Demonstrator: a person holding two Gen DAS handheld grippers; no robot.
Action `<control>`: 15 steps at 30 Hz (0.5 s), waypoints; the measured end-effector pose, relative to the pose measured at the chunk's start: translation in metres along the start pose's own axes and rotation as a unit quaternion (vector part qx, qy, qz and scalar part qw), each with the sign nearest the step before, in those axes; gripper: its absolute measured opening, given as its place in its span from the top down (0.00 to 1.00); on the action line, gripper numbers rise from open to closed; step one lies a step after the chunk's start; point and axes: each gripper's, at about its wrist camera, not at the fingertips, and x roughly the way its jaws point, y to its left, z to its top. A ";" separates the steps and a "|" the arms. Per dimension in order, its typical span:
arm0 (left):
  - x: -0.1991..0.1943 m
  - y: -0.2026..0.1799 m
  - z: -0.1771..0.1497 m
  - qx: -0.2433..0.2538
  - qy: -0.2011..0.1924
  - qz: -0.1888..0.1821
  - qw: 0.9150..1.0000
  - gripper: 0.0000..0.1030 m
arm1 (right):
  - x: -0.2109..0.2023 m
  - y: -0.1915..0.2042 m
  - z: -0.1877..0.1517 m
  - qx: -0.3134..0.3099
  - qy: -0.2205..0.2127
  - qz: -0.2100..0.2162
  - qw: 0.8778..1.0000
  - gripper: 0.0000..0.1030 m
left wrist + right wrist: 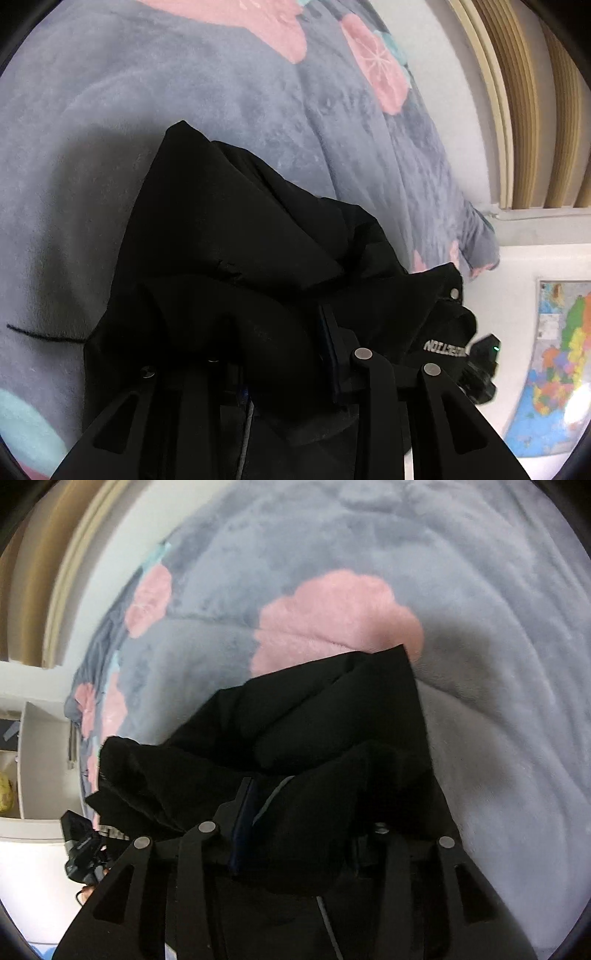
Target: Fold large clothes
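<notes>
A large black garment (236, 236) hangs bunched over a grey fleece blanket (184, 92) with pink flowers. My left gripper (280, 354) is shut on a thick fold of the black garment, which drapes over its fingers and hides the tips. A white printed label (445, 347) shows on the cloth at the right. In the right wrist view the same black garment (332, 716) drapes over my right gripper (295, 830), which is shut on it. The other gripper (83, 853) shows at the lower left, close beside the cloth.
The blanket (480, 627) covers the whole surface below. A white wall and beige curtain (524, 110) stand at the right, with a coloured map (554, 369) lower down. White shelving (22, 760) shows at the left of the right wrist view.
</notes>
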 end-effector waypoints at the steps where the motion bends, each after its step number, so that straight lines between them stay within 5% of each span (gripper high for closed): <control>1: -0.002 0.001 0.004 0.001 0.005 -0.003 1.000 0.68 | 0.001 0.001 0.000 -0.002 0.003 -0.001 1.000 0.55; 7: -0.041 -0.020 -0.007 0.061 0.023 0.014 0.998 0.58 | -0.033 0.002 -0.003 -0.011 -0.002 0.013 1.000 0.54; 10: -0.074 -0.030 -0.017 0.095 0.018 0.021 0.995 0.36 | -0.073 0.005 -0.010 -0.020 -0.018 0.034 0.999 0.49; 15: -0.125 -0.037 -0.041 0.145 0.012 0.038 0.989 0.28 | -0.125 0.016 -0.026 -0.057 -0.057 0.005 0.997 0.21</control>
